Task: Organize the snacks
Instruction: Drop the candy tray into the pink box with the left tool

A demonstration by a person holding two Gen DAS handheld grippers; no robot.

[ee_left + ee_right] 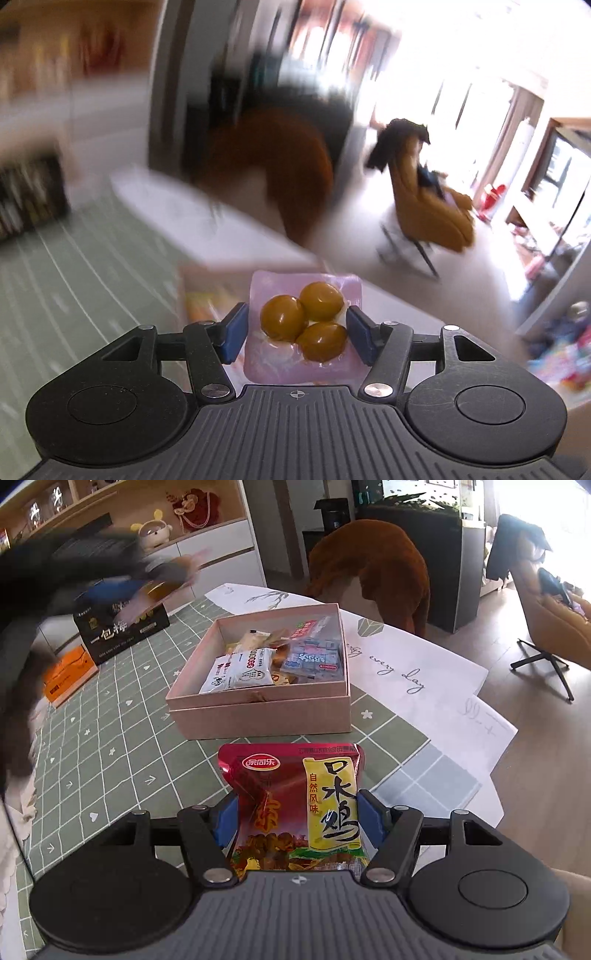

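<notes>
My left gripper (295, 328) is shut on a clear pink pack with three brown eggs (304, 325), held in the air above the blurred pink box (221, 273). It shows as a dark blur at the upper left of the right wrist view (110, 576). My right gripper (297, 816) is shut on a red and yellow snack packet (295, 808), held just in front of the open pink box (258, 709). The box holds several snack packs, among them a white packet (240, 668) and a clear bag of small cubes (314, 657).
The green grid tablecloth (110, 746) covers the table. A black carton (122, 627) and an orange box (68, 674) stand at the far left. White printed sheets (406, 664) lie right of the pink box. A brown plush (373, 572) and orange chair (546, 616) stand beyond.
</notes>
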